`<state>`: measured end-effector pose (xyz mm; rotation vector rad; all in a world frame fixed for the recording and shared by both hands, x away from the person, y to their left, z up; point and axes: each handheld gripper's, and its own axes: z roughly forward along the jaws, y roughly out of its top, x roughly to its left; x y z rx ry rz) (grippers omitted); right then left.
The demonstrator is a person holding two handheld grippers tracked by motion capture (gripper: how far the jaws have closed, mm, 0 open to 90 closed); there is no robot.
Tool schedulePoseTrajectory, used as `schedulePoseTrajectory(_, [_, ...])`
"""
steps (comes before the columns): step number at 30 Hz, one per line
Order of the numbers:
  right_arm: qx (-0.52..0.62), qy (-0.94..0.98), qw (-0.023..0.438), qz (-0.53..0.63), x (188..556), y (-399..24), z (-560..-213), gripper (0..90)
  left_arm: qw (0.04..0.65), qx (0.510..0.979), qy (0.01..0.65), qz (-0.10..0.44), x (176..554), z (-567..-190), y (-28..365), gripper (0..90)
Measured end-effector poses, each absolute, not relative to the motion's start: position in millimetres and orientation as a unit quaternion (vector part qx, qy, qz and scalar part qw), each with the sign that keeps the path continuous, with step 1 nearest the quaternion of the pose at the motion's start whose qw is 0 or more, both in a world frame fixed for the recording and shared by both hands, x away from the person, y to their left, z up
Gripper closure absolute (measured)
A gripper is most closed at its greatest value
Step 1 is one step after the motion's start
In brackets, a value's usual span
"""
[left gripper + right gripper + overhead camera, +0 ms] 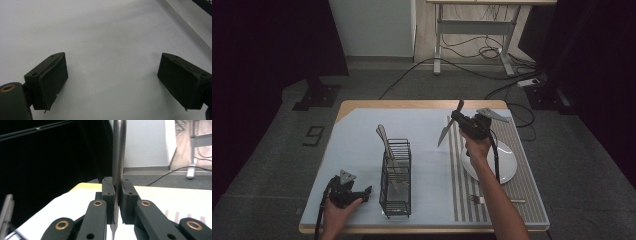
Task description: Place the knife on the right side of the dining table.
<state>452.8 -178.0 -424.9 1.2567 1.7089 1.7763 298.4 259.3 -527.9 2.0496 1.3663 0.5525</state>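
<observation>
My right gripper [458, 120] is raised above the back of the table, shut on a metal table knife [444, 135] whose blade slants down to the left. In the right gripper view the knife [118, 150] stands upright, pinched between the two black jaws of the right gripper [117, 202]. A black wire cutlery rack [396, 177] stands mid-table with metal utensils [384, 137] sticking out of it. My left gripper [364, 192] rests low at the front left, open, beside the rack. In the left gripper view the left gripper [112, 80] has only pale mat between its pads.
A white plate [507, 165] lies on a striped placemat [532, 200] at the right, with a fork [492, 200] near the front edge. The pale blue mat [357, 130] covers the wooden table. Desk legs and floor cables lie beyond the table.
</observation>
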Motion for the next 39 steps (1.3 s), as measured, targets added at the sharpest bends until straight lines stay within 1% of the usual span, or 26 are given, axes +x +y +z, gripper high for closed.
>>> schedulePoseTrajectory(7, [0.468, 0.596, 0.217, 0.615, 473, -195, -429, 83.7, 0.304, 0.774, 0.516, 0.208, 298, -528, 259, 8.9])
schedulePoseTrajectory(18, [0.495, 0.571, 0.242, 0.608, 494, -214, -439, 83.7, 0.304, 0.774, 0.516, 0.209, 298, -528, 259, 8.9])
schedulePoseTrajectory(31, [0.514, 0.556, 0.237, 0.609, 500, -226, -450, 83.2, 0.304, 0.774, 0.516, 0.209, 298, -528, 259, 8.9])
schedulePoseTrajectory(39, [0.523, 0.562, 0.25, 0.59, 501, -238, -454, 80.5, 0.304, 0.773, 0.516, 0.209, 298, -528, 259, 8.9])
